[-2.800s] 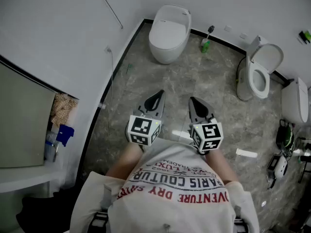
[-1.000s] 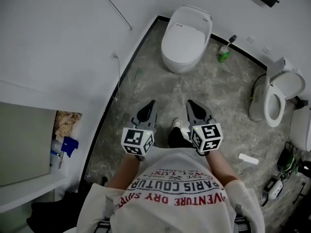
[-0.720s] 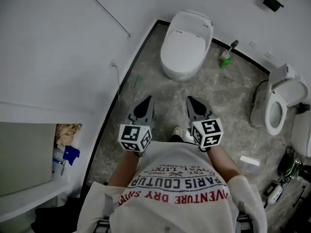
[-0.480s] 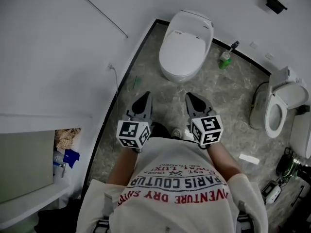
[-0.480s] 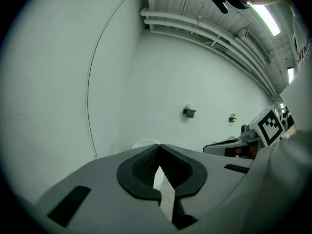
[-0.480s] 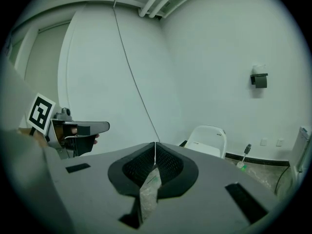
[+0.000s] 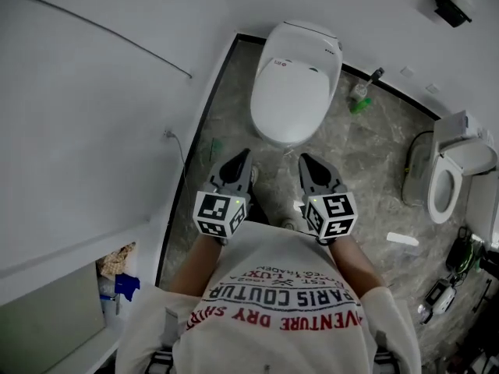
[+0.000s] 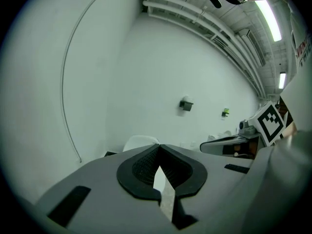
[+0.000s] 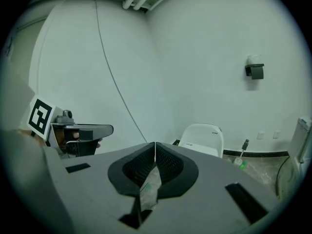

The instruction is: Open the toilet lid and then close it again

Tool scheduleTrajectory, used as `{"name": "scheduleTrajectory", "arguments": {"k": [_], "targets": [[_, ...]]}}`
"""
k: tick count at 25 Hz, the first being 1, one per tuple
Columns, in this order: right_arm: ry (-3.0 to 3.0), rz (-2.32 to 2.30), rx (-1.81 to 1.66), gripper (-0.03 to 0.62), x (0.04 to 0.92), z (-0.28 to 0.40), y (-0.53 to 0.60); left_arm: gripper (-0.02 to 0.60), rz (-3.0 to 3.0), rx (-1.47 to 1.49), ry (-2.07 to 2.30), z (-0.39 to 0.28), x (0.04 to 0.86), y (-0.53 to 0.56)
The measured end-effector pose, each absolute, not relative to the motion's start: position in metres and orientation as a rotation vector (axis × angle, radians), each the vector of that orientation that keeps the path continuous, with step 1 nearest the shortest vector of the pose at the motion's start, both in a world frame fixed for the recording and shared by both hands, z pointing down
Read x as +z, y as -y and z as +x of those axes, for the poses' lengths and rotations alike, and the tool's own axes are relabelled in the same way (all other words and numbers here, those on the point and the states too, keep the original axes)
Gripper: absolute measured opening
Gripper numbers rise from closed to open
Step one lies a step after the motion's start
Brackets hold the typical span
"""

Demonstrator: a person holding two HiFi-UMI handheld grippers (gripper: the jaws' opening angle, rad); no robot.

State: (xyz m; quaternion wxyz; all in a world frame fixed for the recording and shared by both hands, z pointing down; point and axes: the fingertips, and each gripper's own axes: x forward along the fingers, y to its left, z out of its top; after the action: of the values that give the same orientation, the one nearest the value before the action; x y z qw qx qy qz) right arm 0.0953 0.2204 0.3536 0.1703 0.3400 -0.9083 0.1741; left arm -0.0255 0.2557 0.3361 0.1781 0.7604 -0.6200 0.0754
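Observation:
A white toilet (image 7: 295, 84) stands against the far wall with its lid down; it also shows small in the left gripper view (image 8: 140, 141) and in the right gripper view (image 9: 202, 138). My left gripper (image 7: 242, 158) and right gripper (image 7: 306, 162) are held side by side in front of my body, pointing at the toilet and short of its front rim. Both are shut with nothing between the jaws, as seen in the left gripper view (image 8: 158, 149) and the right gripper view (image 9: 155, 145). Neither touches the toilet.
A second toilet (image 7: 448, 179) with its lid up stands at the right. A green bottle (image 7: 360, 101) sits by the far wall. A white wall (image 7: 101, 131) runs along the left. A white strip (image 7: 403, 240) and cabled devices (image 7: 437, 294) lie on the floor at right.
I have walked towards the toilet, which now sits closer and larger in the head view. Both grippers stayed shut and side by side.

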Motion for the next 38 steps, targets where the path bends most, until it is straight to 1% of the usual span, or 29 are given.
{"name": "scheduleTrajectory", "arguments": {"k": [9, 16, 24, 29, 35, 38], "targets": [[2.472, 1.16, 0.622, 0.016, 0.38, 0.019, -0.114, 0.008, 2.252, 0.329, 1.502, -0.1, 0.372, -0.13], [2.409, 1.246, 0.677, 0.015, 0.419, -0.008, -0.053, 0.008, 2.358, 0.411, 1.304, -0.118, 0.414, -0.062], [2.356, 1.299, 0.685, 0.015, 0.483, -0.002, -0.02, 0.008, 2.348, 0.403, 1.241, -0.112, 0.481, -0.025], [2.338, 1.284, 0.689, 0.016, 0.54, 0.007, -0.016, 0.008, 2.366, 0.435, 1.213, -0.098, 0.537, -0.021], [2.324, 1.23, 0.605, 0.016, 0.615, 0.021, -0.007, 0.008, 2.394, 0.441, 1.16, -0.081, 0.613, -0.014], [2.318, 1.207, 0.591, 0.015, 0.65, 0.029, -0.009, 0.008, 2.442, 0.492, 1.093, -0.065, 0.649, -0.016]]}}
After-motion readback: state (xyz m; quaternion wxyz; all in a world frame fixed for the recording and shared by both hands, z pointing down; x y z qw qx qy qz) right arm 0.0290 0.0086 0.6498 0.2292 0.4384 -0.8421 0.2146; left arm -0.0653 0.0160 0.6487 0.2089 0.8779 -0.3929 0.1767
